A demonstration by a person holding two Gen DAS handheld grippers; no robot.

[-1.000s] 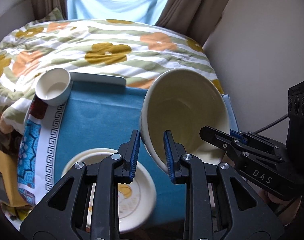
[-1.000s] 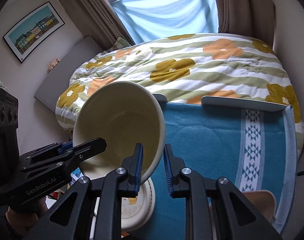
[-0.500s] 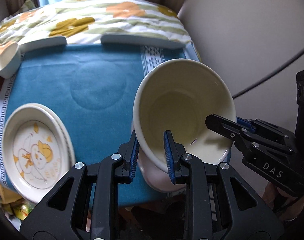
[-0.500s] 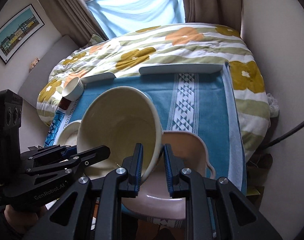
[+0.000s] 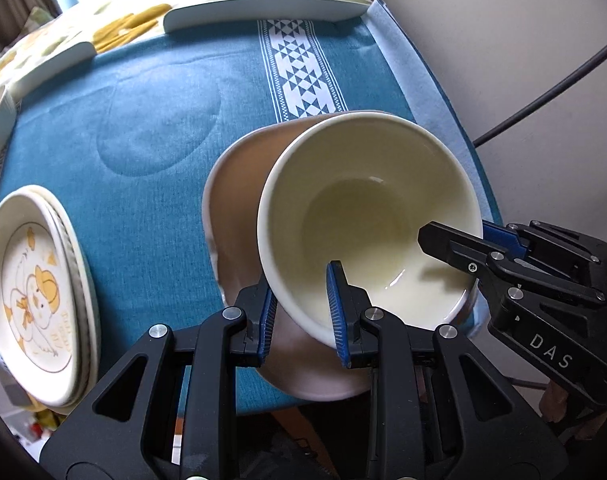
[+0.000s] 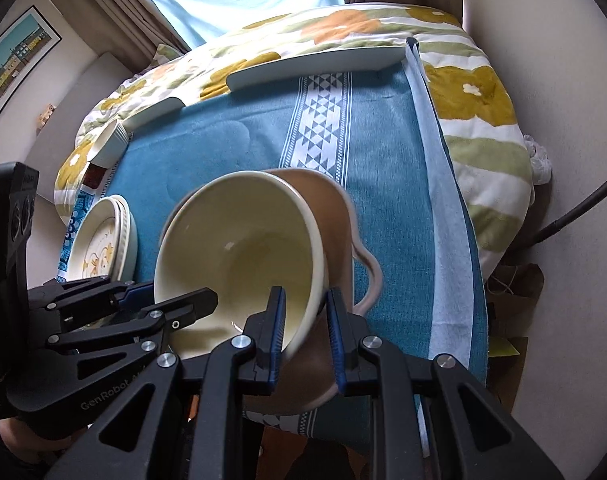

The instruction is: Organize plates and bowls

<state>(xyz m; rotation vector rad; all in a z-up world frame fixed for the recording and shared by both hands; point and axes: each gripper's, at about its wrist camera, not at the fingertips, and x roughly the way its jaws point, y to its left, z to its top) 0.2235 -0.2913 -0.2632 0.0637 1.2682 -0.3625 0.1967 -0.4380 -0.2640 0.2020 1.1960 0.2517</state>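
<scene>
A large cream bowl is held by both grippers, tilted, right over a pink bowl on the blue tablecloth. My left gripper is shut on the cream bowl's near rim. My right gripper is shut on the opposite rim of the cream bowl; the pink bowl with its handle shows behind it. The right gripper also shows in the left wrist view. A stack of cream plates with a duck picture lies at the left, also seen in the right wrist view.
The table carries a blue cloth with a white patterned band. A small white bowl sits at the far left corner. A flowered quilt lies behind. A wall and a black cable are at the right.
Both grippers carried the cream bowl rightward from above the plates and lowered it onto the pink bowl. Both stay shut on its rim.
</scene>
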